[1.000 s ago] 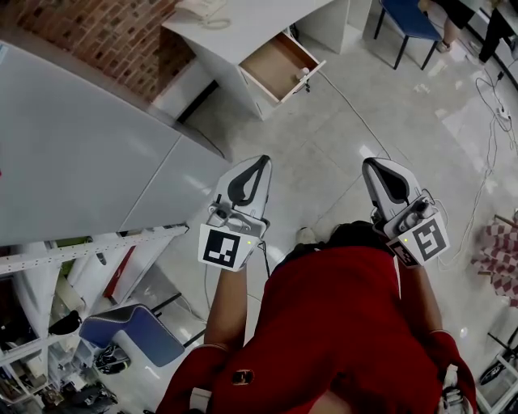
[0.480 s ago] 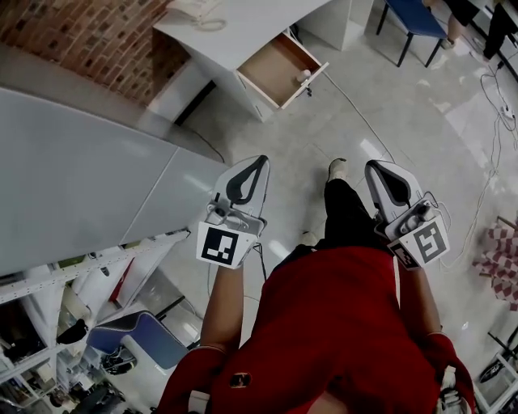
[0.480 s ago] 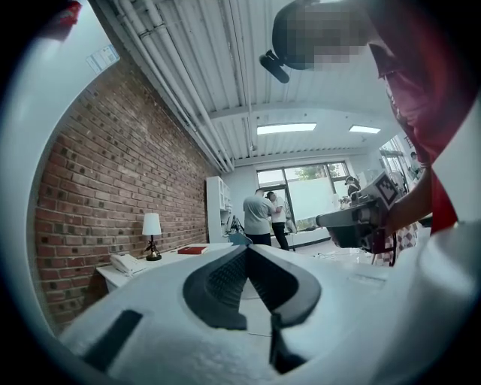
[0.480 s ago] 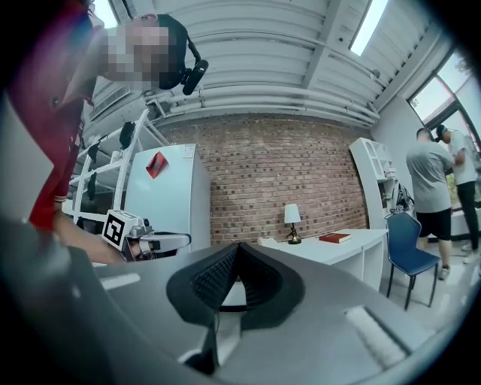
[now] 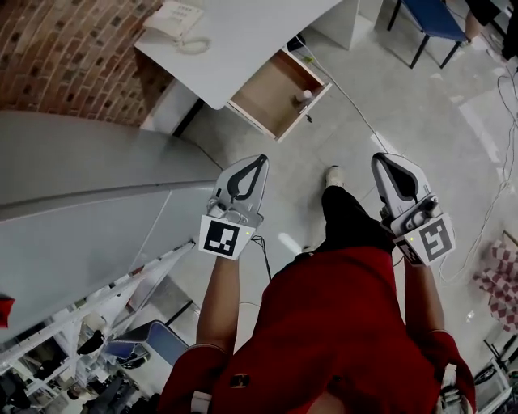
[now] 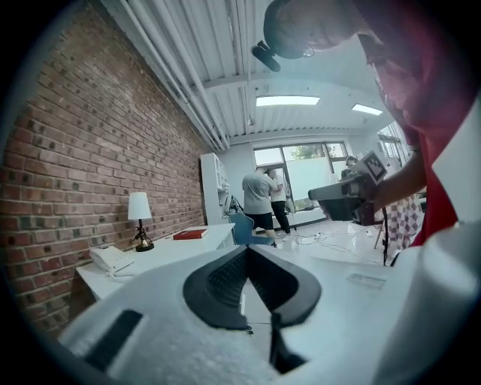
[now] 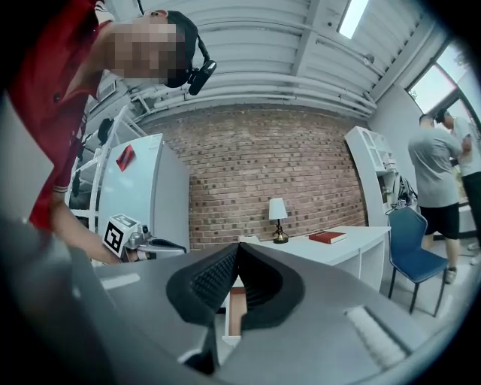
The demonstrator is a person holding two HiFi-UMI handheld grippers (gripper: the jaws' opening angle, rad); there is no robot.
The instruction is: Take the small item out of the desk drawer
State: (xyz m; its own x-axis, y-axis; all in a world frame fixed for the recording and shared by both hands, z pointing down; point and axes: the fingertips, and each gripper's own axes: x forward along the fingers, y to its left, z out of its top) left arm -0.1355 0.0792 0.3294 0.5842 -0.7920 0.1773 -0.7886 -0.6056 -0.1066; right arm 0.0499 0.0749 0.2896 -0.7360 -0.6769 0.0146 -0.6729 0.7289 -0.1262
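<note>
The white desk [image 5: 243, 36] stands ahead on the far side of the floor, its wooden drawer [image 5: 275, 90] pulled open. A small white item [image 5: 302, 96] lies in the drawer near its front right corner. My left gripper [image 5: 261, 159] is held in the air well short of the desk, shut and empty. My right gripper [image 5: 385, 158] is level with it to the right, also shut with nothing in it. In the left gripper view the jaws [image 6: 246, 248] meet at the tip. In the right gripper view the drawer [image 7: 234, 304] shows below the closed jaws.
A telephone [image 5: 174, 18] sits on the desk, with a lamp [image 6: 139, 218] and a red book [image 6: 189, 234]. A grey cabinet [image 5: 81, 202] stands at my left, a blue chair [image 5: 429, 20] at far right. Cables cross the floor. Two people [image 6: 261, 197] stand by the windows.
The desk and open drawer have come closer and lower in the head view as the person steps forward; a leg and shoe came into view. Both grippers stay shut.
</note>
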